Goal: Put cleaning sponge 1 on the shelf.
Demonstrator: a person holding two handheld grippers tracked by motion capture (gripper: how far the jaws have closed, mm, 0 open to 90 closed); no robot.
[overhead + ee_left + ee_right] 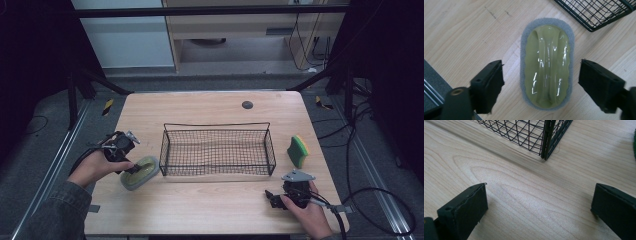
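Wooden table (210,200): left gripper (540,80) jaws straddle scrubber (547,63)

scrub pad (546,65): glossy olive-green handle on grey base, left of basket | basket (218,149): black wire grid | sponge (298,151): yellow and green, right of basket | tabletop (200,200): light wood grain | fingers (487,85): black

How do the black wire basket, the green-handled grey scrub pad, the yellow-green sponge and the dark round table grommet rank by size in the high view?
1. Black wire basket
2. Green-handled grey scrub pad
3. Yellow-green sponge
4. Dark round table grommet
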